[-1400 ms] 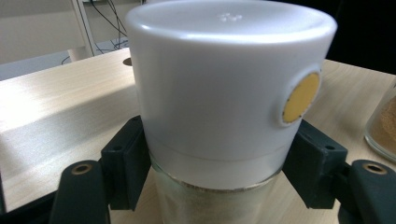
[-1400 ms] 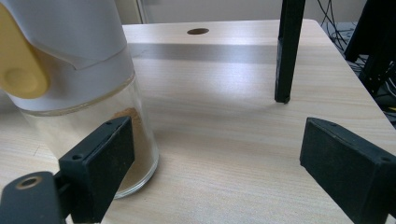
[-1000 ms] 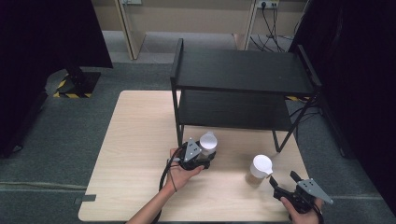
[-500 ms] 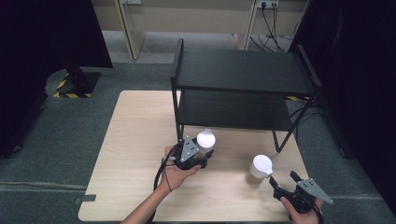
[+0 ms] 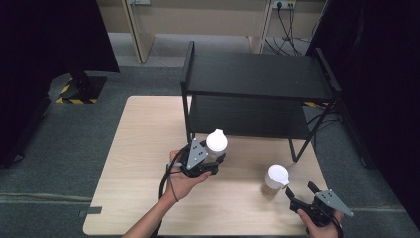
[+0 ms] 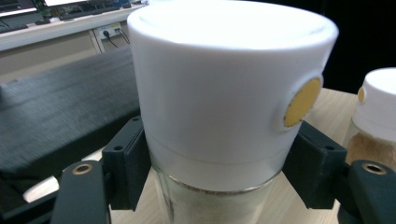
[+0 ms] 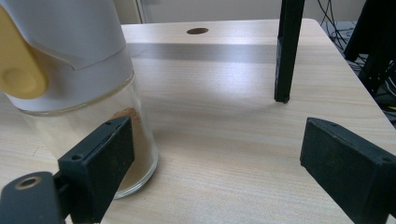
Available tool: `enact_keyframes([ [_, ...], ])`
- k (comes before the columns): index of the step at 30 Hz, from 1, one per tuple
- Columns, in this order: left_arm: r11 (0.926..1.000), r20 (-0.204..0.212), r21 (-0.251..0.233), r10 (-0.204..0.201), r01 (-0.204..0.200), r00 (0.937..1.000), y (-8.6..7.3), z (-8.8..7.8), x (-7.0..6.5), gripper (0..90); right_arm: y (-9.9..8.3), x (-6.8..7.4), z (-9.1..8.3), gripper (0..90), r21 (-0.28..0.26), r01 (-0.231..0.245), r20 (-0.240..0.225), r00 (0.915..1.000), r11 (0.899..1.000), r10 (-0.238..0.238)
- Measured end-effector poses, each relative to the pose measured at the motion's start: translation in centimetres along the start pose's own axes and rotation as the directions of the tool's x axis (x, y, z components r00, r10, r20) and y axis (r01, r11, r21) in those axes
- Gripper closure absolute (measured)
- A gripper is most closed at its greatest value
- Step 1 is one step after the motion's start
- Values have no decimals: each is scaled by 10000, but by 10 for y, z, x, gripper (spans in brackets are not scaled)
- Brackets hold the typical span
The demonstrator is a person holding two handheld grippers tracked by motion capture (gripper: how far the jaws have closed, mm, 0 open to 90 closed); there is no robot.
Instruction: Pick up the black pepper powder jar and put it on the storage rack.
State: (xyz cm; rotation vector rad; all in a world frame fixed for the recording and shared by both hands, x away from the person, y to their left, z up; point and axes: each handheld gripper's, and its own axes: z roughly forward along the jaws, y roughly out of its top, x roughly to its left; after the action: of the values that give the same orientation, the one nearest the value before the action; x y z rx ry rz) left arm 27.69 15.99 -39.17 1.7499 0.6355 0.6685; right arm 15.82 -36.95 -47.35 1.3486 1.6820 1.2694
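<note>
While pinching one spice jar (image 5: 216,145) in the left gripper (image 5: 207,159), just off the table (image 5: 138,148) before the black shelf (image 5: 257,77): carrying step. Next, probably up onto the shelf, kept upright. Right gripper (image 5: 301,194) spread, beside the second jar (image 5: 275,179).

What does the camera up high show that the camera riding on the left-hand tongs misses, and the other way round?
High view alone: the whole two-tier black shelf on the wooden table, the grey carpet, the person's left hand, and the right tongs standing open near the second jar.

Left gripper view alone: a close look at the held jar's round yellow spot on its white lid, the pale powder under the glass, and the black pads pressing either side.

Both: the left tongs shut on that jar, the second jar, the shelf, the table.
</note>
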Motion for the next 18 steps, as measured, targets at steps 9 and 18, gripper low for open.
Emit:
enact_keyframes([
  [9,9997,-92,-149,167,-169,9998,18,-8,1,307,0,0,0,104,-2,12,10,10000,10000,-12],
  [18,9994,-340,-326,113,-124,9994,36,-16,3,307,0,0,0,104,2,-25,7,10000,10000,25],
])
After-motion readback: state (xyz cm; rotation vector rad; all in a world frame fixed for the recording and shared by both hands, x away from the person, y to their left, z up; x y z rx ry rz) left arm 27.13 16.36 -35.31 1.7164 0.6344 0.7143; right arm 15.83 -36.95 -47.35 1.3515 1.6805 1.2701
